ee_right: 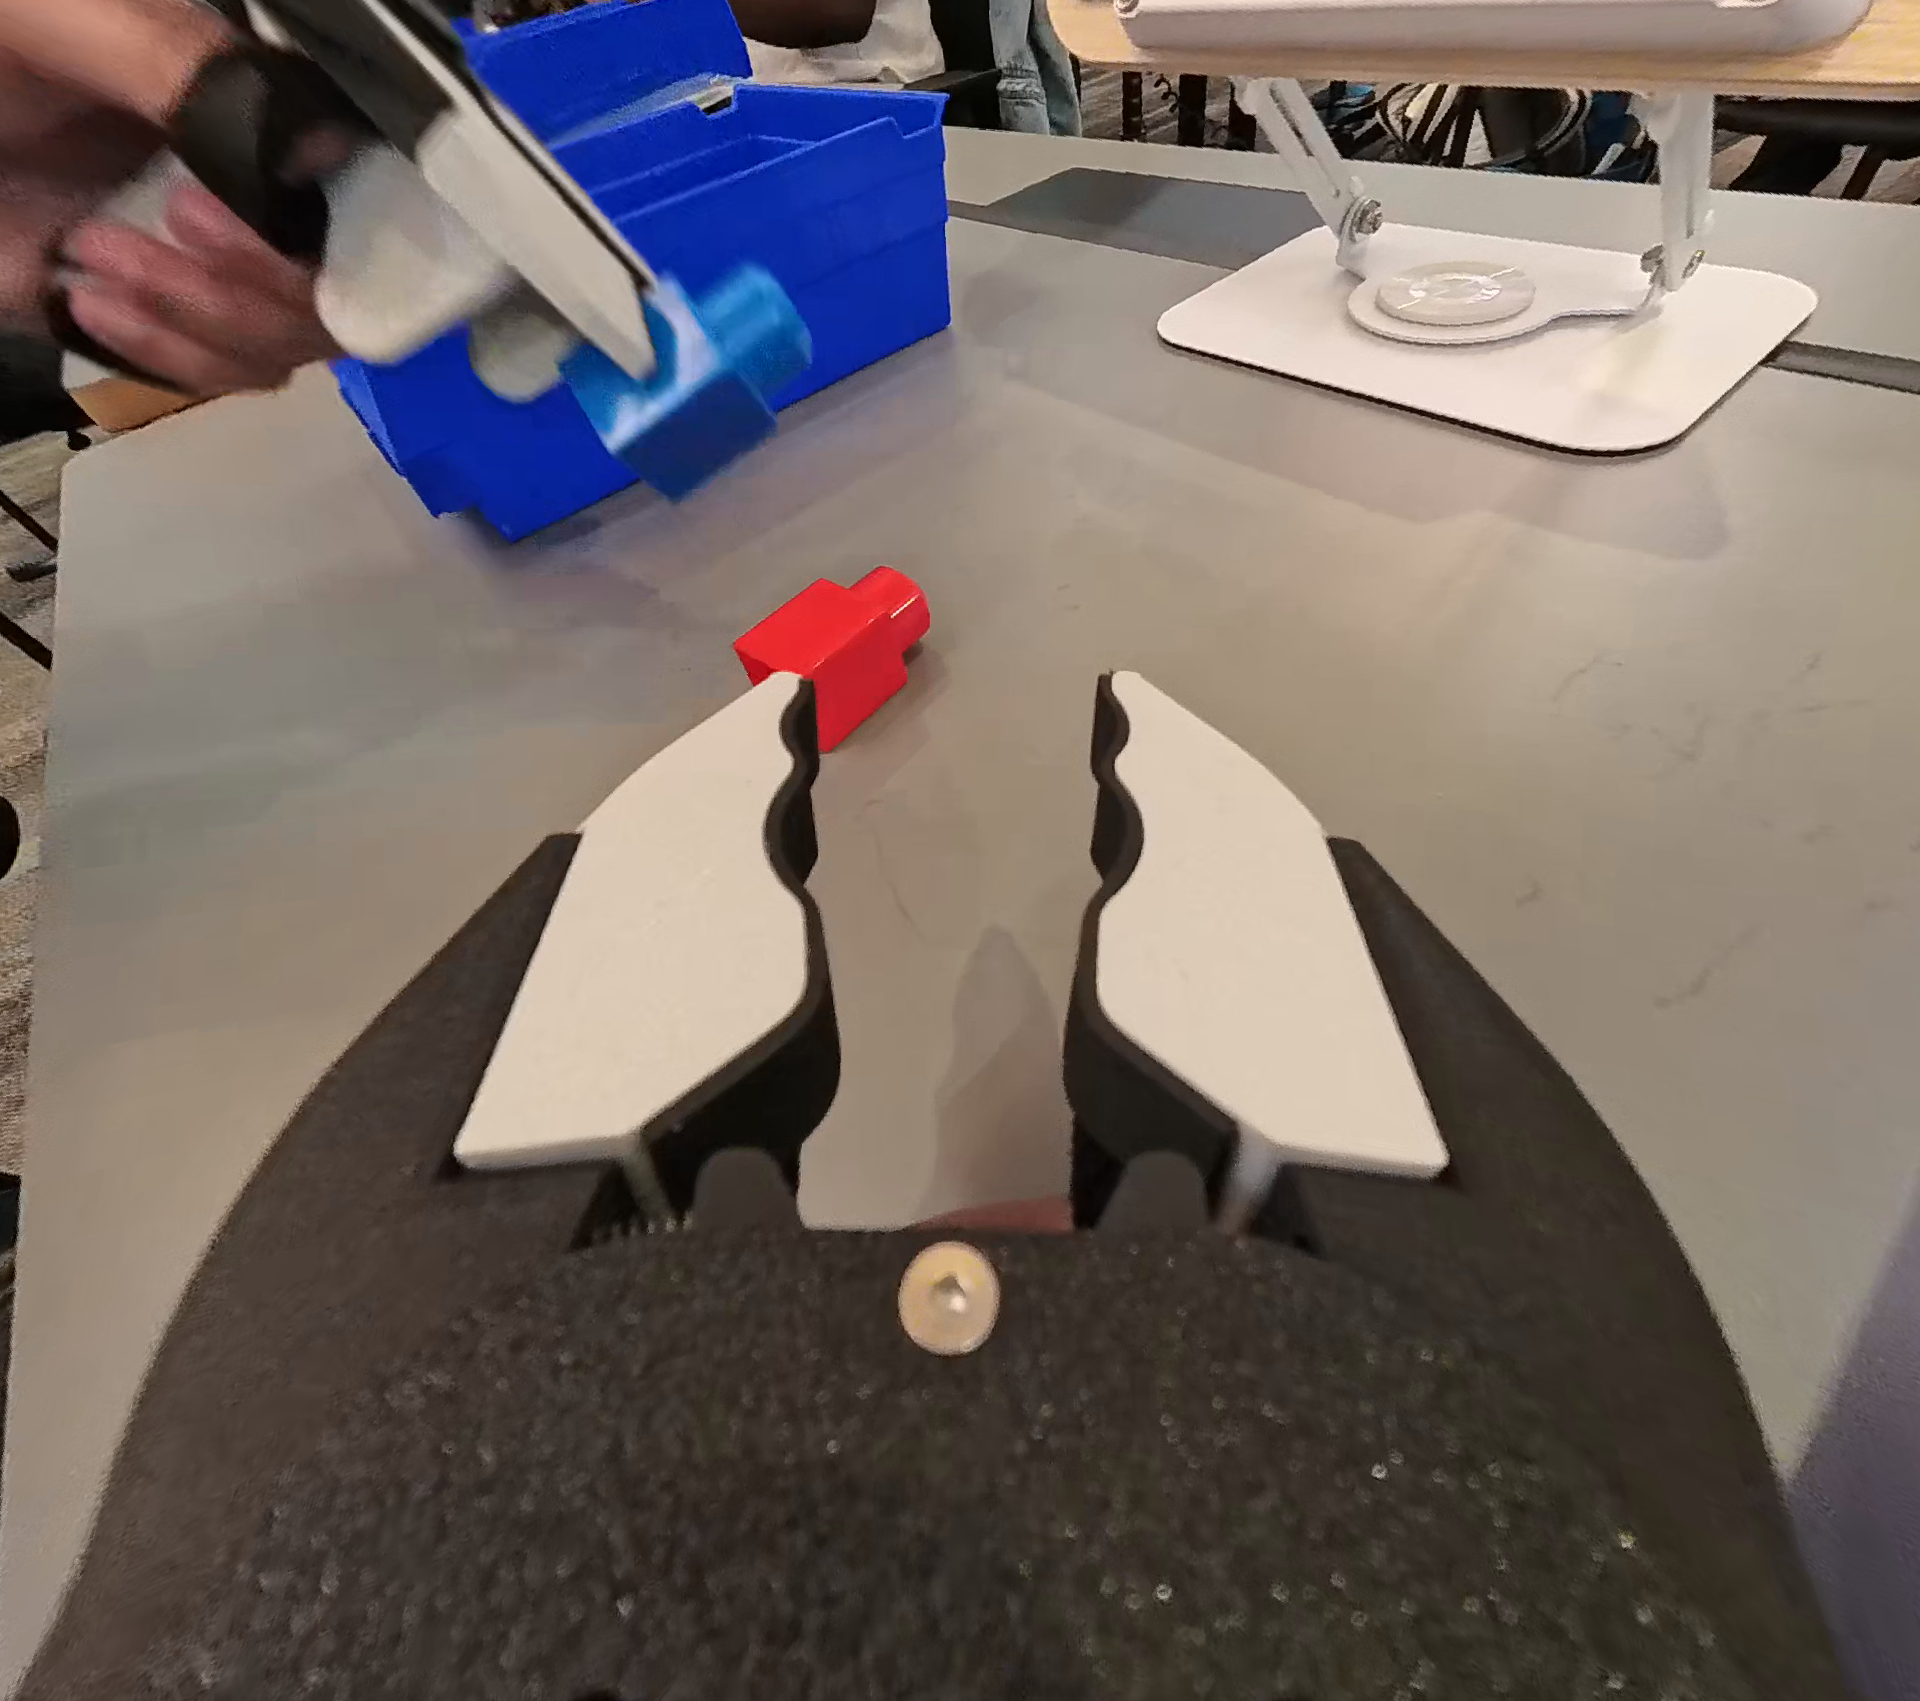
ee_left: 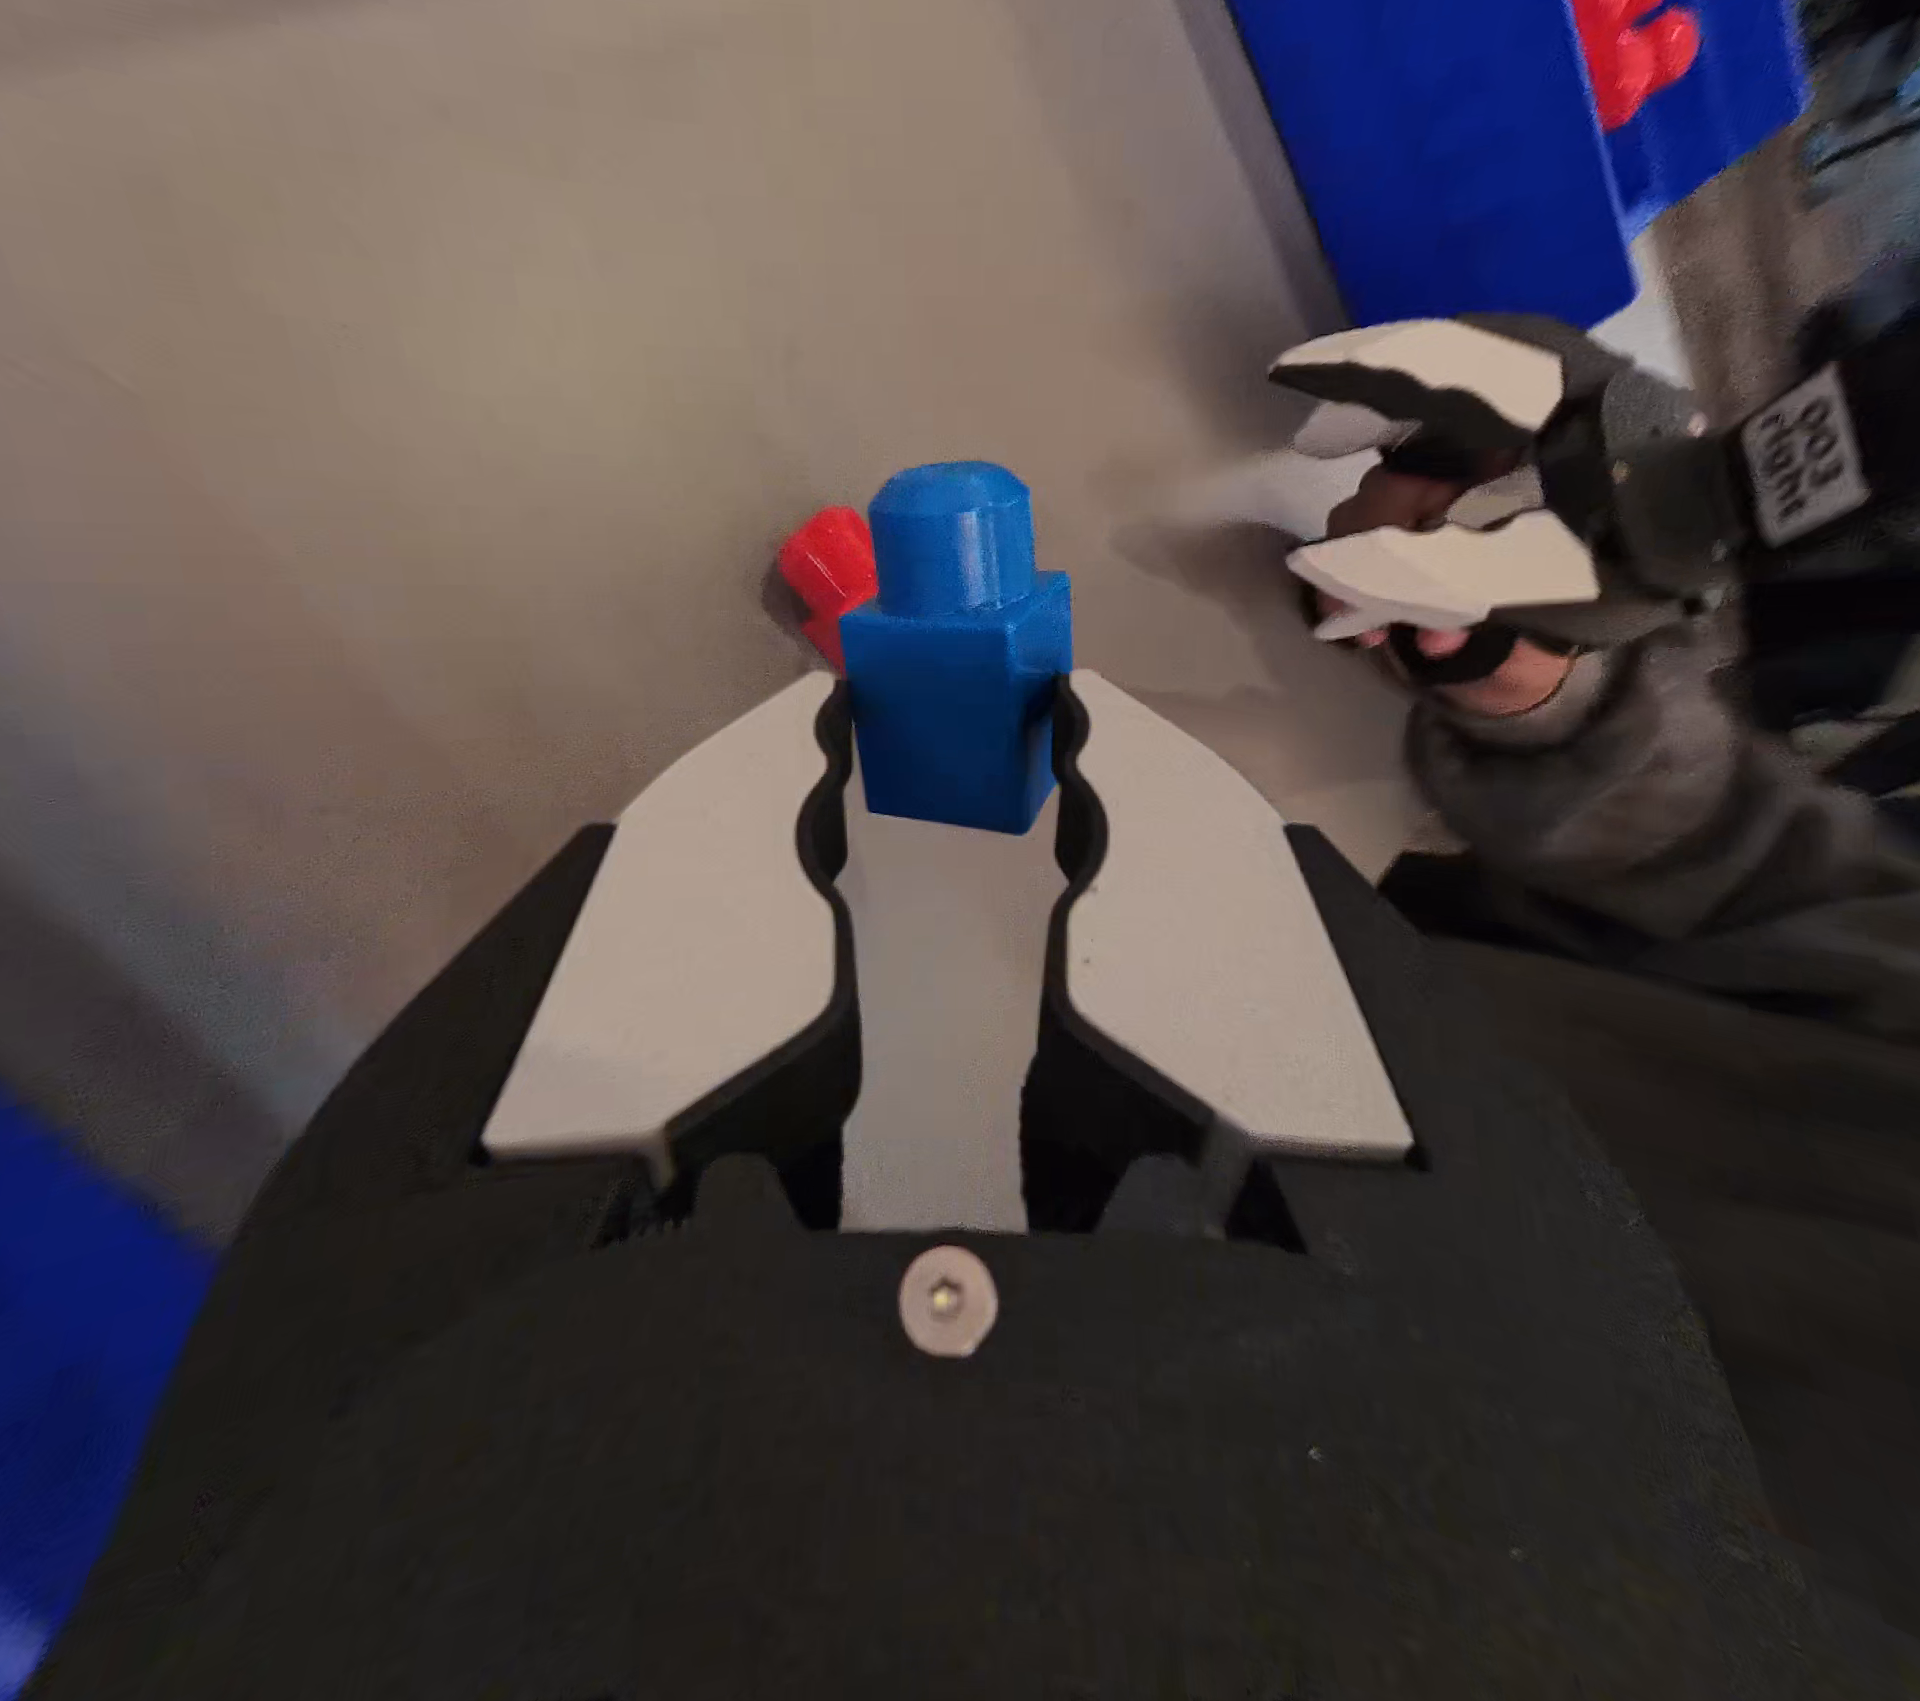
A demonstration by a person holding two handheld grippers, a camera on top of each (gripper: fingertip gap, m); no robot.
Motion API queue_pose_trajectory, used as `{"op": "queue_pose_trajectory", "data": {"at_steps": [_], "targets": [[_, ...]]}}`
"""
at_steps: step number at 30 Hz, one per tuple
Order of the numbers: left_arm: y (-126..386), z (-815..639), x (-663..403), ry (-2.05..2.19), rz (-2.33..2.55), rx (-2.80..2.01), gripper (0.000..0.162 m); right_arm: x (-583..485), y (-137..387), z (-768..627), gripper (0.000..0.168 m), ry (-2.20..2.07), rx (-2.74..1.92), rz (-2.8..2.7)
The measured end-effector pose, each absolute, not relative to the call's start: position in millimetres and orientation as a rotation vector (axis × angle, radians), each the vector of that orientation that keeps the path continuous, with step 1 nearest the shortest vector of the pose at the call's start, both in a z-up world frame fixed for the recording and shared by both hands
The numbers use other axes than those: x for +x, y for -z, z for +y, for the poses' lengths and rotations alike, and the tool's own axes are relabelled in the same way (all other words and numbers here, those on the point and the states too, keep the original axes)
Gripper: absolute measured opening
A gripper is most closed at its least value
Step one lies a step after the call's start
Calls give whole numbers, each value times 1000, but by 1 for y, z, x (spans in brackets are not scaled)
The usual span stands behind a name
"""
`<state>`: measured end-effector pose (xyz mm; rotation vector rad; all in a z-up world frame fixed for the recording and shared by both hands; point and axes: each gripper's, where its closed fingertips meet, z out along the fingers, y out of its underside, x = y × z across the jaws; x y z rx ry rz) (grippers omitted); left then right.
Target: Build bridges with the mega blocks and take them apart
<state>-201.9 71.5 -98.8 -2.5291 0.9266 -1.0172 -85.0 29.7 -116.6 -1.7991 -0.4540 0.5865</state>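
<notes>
Carrying the blue one-stud plastic block (ee_left: 951, 675) pinched only at its base, the left gripper (ee_left: 951, 721) could let it twist or drop while setting it beside the red one-stud plastic block (ee_right: 836, 652), which lies on its side on the grey table (ee_right: 1351, 664). The right gripper (ee_right: 948, 721), spread wide and empty, hovers just near of that red block, whose tipped pose could spoil the join.

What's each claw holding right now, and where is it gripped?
Left claw grips the blue block by its body's sides, stud free. Right claw holds nothing.
</notes>
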Motion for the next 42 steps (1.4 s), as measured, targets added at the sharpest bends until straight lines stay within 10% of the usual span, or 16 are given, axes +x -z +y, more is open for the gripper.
{"op": "queue_pose_trajectory", "data": {"at_steps": [12,42], "targets": [[167,69,-202,1077,663,-2708,37,-89,118,29,51,-578,-1804,-481],[147,93,-208,764,853,-2524,60,-90,119,28,51,-575,-1810,-491]]}}
